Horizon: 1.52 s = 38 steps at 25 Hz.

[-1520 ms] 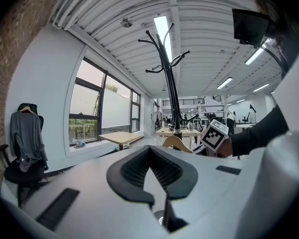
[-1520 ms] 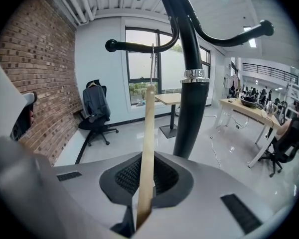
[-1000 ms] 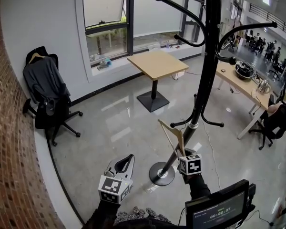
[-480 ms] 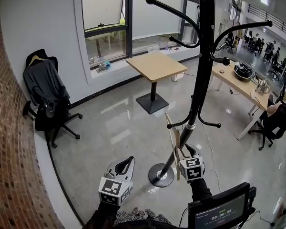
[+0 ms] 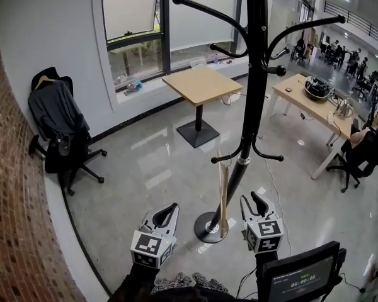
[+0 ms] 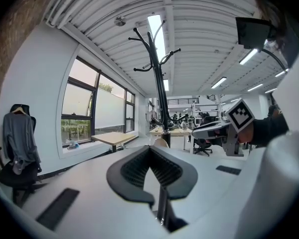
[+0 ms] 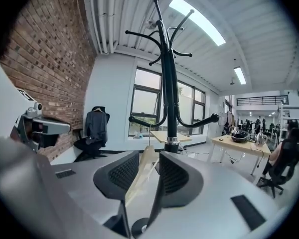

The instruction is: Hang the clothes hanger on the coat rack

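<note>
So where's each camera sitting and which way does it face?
Head view: on the person's head, steeply down at the coat rack; left hand-held gripper and right hand-held gripper show.
Left gripper view: on the left one, toward the rack; shut jaws show.
Right gripper view: on the right one, toward the rack; jaws just opened, hanger between them.
All share the rack.

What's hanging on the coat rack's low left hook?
The wooden hanger hangs from that hook, beside the coat rack pole. Whether its wire sits fully over is too small to tell.
</note>
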Available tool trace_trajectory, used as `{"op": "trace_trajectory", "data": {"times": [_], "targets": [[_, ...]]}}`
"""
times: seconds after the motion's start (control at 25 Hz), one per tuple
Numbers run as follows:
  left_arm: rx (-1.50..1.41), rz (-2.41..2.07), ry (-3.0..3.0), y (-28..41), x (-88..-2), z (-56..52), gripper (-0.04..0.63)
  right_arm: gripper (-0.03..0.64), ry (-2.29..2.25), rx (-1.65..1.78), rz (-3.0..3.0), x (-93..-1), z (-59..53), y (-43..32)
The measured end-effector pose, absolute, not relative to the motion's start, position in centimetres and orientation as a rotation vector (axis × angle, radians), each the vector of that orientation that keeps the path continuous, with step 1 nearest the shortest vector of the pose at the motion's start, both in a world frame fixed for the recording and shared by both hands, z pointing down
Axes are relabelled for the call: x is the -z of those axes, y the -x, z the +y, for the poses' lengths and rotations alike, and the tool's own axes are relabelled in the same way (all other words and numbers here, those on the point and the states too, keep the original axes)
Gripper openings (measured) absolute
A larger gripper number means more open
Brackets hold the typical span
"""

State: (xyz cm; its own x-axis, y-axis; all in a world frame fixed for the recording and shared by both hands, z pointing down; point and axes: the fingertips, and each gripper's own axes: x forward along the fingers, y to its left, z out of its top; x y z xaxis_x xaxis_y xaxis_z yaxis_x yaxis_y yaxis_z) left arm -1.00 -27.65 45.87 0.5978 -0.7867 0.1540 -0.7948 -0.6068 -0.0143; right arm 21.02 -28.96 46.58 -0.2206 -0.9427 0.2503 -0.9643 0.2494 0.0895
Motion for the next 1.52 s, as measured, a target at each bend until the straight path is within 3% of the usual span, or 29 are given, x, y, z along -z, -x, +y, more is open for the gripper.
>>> {"op": "trace_trajectory", "data": {"times": [0.56, 0.92, 1.52], "targets": [[-0.216, -1.259, -2.858, -3.8, -45.1, -26.1, 0.006, 0.129, -1.846, -0.088, -2.242, -45.8, -22.7, -21.1], [-0.228, -1.238, -2.873, -4.5, -45.3, -25.1, 0.006, 0.012, -1.859, -0.09, -2.276, -45.8, -21.4, -20.7], [-0.228, -1.268, -2.875, -4.2, -44.9, -23.4, 0.006, 0.008, -1.833, -0.099, -2.296, -46.0, -20.1, -20.0]]}}
